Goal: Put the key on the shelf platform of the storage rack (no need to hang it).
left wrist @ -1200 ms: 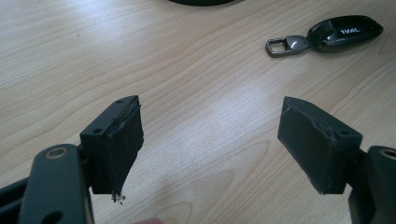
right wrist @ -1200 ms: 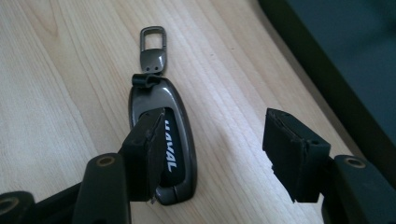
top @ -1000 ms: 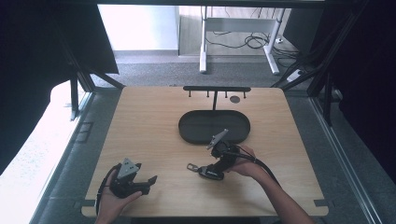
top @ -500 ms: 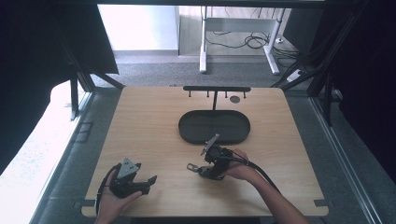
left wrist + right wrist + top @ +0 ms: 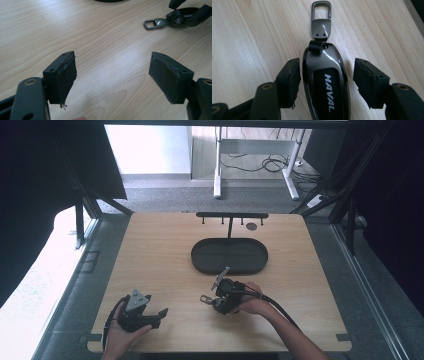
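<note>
A glossy dark key fob (image 5: 325,85) marked HAVAL lies flat on the wooden table (image 5: 165,255), with a metal clip (image 5: 321,15) at its far end. My right gripper (image 5: 327,63) straddles the fob, one pad on each side. A gap shows at the right pad (image 5: 368,77), and the left pad sits close beside the fob. The jaws have just been closing with the fob between them. In the high view the right gripper (image 5: 218,301) is at the table's front middle. My left gripper (image 5: 159,316) rests at the front left, open with nothing between its jaws (image 5: 113,56).
A black oval tray (image 5: 200,265) sits at mid table, just beyond the right gripper. Behind it stands a black T-shaped rack (image 5: 231,215) with small hooks, and a small round disc (image 5: 251,226) lies beside it. The left gripper view shows the fob's clip (image 5: 153,23) farther off.
The right hand has sunk and shifted slightly left, toward the front, bringing its gripper down over the key fob. The left hand has not moved.
</note>
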### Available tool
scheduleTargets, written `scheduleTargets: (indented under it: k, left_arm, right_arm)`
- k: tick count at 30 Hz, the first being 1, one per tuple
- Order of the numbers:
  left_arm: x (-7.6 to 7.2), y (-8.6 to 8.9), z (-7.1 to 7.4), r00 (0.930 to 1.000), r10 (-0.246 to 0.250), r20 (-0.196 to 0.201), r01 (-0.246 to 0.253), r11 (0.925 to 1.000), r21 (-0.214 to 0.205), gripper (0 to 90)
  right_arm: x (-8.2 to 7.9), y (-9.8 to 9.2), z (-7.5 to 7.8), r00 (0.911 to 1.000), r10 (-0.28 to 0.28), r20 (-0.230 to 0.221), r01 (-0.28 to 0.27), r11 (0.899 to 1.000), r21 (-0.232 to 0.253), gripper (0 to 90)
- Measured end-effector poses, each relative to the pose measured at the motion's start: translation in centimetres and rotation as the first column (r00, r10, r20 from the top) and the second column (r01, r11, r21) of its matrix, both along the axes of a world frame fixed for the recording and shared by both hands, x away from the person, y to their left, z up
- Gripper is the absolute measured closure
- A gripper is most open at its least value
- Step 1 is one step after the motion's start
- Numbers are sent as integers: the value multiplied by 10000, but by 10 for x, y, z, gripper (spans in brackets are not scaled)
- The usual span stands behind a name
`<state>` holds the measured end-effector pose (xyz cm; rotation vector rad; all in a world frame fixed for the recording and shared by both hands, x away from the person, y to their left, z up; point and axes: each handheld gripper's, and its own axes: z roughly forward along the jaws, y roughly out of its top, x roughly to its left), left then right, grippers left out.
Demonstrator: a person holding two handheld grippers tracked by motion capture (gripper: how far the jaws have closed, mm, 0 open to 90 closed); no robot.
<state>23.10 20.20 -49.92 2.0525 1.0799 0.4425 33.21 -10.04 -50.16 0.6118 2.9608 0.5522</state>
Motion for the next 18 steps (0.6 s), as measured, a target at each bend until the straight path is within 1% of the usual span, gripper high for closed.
scheduleTargets:
  k: [6, 8, 12, 16, 18]
  left_arm:
    - [0, 0, 1, 10000, 19, 29, -19, 10000, -41, 223]
    - [0, 0, 0, 10000, 21, 28, -21, 10000, -38, 224]
    - [0, 0, 0, 10000, 6, 17, -6, 10000, -11, 223]
    - [0, 0, 0, 10000, 35, 23, -35, 10000, -37, 224]
    - [0, 0, 0, 10000, 0, 11, 0, 10000, -1, 224]
  right_arm:
    - [-2, 2, -2, 10000, 5, -72, -5, 10000, -44, 412]
    - [-1, 1, -3, 9999, 173, 6, -173, 9998, -93, 418]
    - [-1, 2, -4, 9999, 81, -62, -82, 9998, -156, 429]
    - [-2, 3, -6, 10000, 83, 11, -83, 9994, -342, 451]
    - [-1, 3, -6, 9999, 147, 32, -146, 9993, -336, 458]
